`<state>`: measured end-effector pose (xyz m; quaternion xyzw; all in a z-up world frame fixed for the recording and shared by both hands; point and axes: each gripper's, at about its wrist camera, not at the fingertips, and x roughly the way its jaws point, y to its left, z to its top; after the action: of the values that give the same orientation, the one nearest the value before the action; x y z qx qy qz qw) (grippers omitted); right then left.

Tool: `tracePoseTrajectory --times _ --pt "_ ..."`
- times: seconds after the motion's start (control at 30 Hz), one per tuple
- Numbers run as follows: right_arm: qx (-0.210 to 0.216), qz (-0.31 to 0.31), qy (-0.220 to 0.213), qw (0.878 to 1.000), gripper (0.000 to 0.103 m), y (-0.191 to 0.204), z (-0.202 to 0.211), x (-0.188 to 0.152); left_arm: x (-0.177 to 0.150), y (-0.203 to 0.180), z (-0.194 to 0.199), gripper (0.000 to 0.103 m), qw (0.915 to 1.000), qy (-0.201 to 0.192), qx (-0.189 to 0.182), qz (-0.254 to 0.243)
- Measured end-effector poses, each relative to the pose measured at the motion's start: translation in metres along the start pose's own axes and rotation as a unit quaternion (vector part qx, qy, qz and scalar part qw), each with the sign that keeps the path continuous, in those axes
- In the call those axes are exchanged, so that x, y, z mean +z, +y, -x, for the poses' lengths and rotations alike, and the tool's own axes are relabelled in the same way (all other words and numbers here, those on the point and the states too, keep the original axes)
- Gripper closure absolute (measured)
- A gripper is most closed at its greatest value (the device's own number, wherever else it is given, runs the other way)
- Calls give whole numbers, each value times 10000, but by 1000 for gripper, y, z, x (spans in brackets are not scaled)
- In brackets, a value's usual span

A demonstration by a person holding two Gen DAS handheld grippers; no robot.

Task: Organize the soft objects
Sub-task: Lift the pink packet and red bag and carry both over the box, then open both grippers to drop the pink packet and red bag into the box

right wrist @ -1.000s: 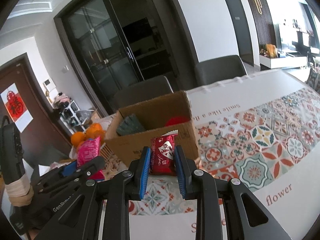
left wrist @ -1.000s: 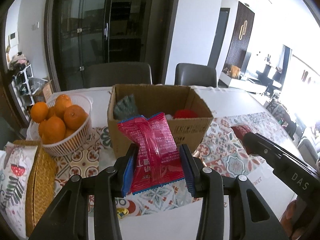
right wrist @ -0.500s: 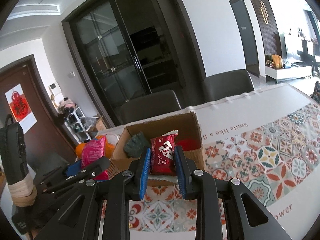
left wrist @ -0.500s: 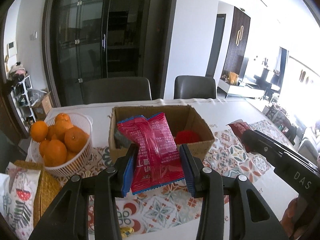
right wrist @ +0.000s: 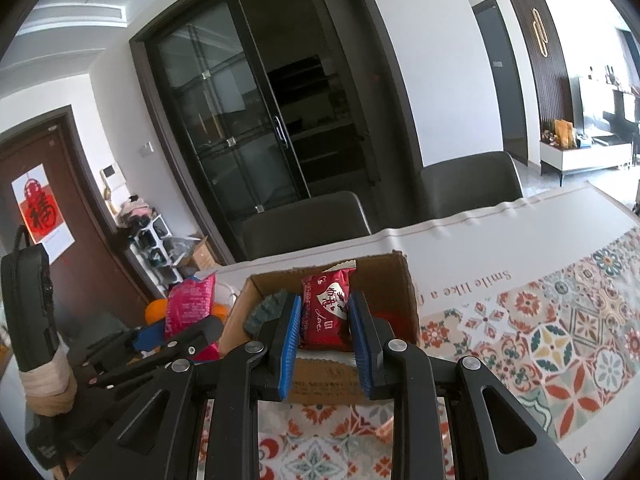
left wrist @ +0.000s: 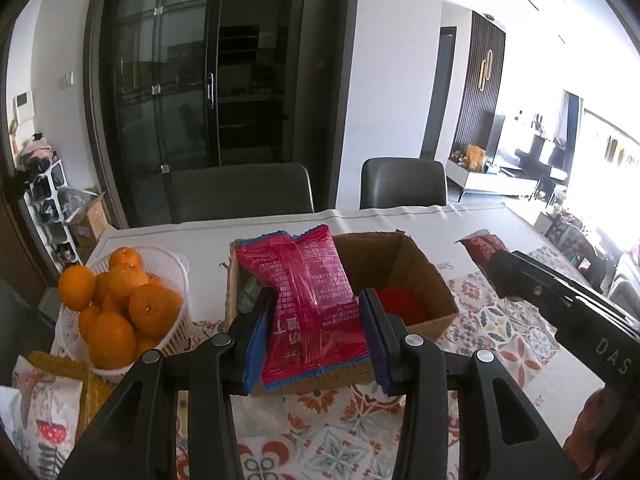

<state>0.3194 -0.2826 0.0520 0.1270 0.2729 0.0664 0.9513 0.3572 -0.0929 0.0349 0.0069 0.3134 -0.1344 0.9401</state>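
Left gripper [left wrist: 316, 332]: clenched on a pink snack packet [left wrist: 308, 304] — the blue pads press its two long sides, and the packet stands upright between them with its crimped top edge uppermost.
Right gripper [right wrist: 325, 334]: clamped on a small dark-red packet [right wrist: 326, 312] with white script on its face; the pads squeeze it from both sides.
Pink snack packet, place: held in the air in front of the cardboard box [left wrist: 432, 280], covering the box's left part in the left wrist view.
Dark-red packet, place: held up over the near wall of the box in the right wrist view; its top corner also shows at the right of the left wrist view.
Cardboard box: open at the top, standing on the tabletop [right wrist: 520, 344] between the two grippers' lines of sight.
Box contents: a grey-green soft thing [right wrist: 268, 310] leans in the left corner and a red soft thing [left wrist: 400, 304] lies at the bottom toward the right.
Tabletop cover: a white cloth with bright tile patterns and some printed words along its edge.
Basket [left wrist: 172, 268]: white, slatted, to the left of the box — heaped with oranges [left wrist: 152, 310].
Near left corner: a woven yellow mat [left wrist: 92, 384] and a printed cloth bag [left wrist: 40, 408] lie beside the basket.
Behind the tabletop: two dark chairs [left wrist: 402, 184] face it, with dark glass doors [left wrist: 192, 80] behind them.
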Motion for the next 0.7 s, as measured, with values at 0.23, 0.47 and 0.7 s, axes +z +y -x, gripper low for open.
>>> tracePoseTrajectory --times 0.23,0.47,0.7 --pt "-31 85 30 10000 77 1 -20 12 12 5 -23 60 10000 35 54 -64" --pt "-52 91 167 9998 77 1 -46 16 19 15 -53 60 9998 193 58 6" --pt "-150 172 388 9990 77 -1 -74 17 18 22 -81 60 9989 418 212 -42"
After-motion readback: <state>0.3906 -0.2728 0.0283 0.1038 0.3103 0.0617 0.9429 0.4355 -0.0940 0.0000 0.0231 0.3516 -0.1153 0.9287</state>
